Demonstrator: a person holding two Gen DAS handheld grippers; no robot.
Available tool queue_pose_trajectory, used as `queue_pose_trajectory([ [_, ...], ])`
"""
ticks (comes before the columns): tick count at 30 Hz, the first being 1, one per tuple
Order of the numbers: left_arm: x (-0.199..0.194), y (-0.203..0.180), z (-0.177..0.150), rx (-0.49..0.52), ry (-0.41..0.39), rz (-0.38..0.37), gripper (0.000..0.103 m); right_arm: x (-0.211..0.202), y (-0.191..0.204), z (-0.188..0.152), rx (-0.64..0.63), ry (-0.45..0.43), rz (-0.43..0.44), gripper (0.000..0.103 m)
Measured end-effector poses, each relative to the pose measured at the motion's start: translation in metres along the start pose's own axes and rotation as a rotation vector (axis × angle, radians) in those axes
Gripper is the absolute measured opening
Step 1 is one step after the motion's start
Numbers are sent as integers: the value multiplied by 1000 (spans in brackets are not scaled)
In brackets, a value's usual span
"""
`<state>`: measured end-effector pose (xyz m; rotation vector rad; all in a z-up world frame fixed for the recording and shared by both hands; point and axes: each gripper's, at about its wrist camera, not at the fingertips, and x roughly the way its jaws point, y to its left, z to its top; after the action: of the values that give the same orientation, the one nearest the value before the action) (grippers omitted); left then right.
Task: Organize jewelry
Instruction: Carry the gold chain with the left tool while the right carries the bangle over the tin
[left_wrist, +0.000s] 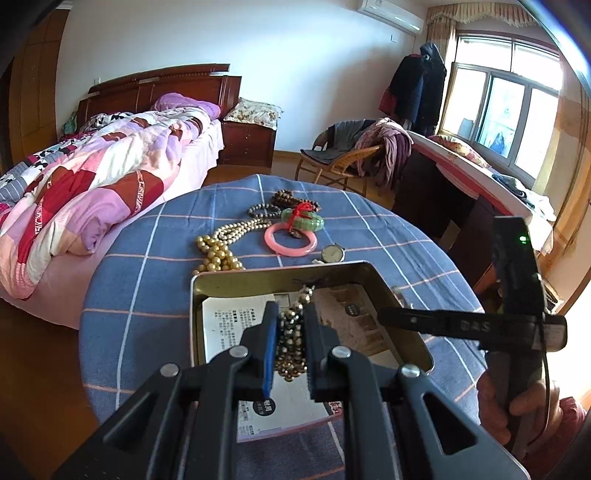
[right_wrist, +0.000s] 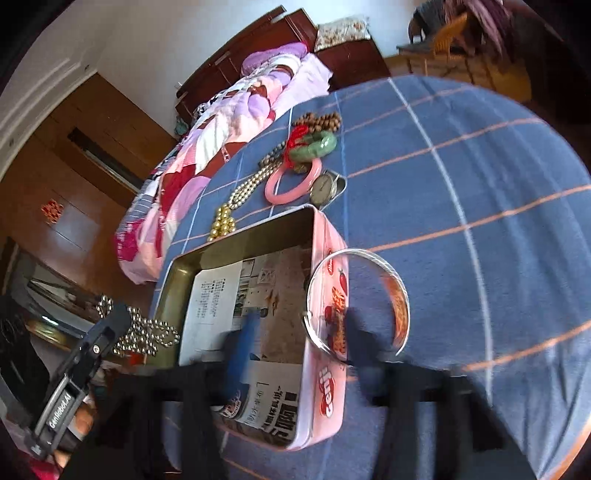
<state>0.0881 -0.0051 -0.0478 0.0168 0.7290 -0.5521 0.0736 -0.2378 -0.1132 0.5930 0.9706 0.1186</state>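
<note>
Two handheld claws worked over an open tin on a round table with a blue checked cloth.

The left claw pinched a dark bead strand above the tin. The right claw, blurred, stood spread across the tin's right wall; a silver bangle leaned there. More jewelry lay toward the table's far edge.
</note>
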Motion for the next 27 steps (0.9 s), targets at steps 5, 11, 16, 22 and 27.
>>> queue_pose_trajectory([
  [5,-2,4,2,-12,-7,2,14,-5,-5,3,1,-9,-12,16],
  [11,1,5,3,-23,-3,-5,14,-34,1,9,-8,-83,17,5],
  [16,0,2,3,-16,2,-8,14,-36,-8,16,36,-81,58,5],
  [22,0,3,4,-16,-7,-3,14,-42,-23,17,76,-86,56,5],
  [27,1,5,5,-31,-12,-11,14,-72,9,23,7,-142,115,5],
])
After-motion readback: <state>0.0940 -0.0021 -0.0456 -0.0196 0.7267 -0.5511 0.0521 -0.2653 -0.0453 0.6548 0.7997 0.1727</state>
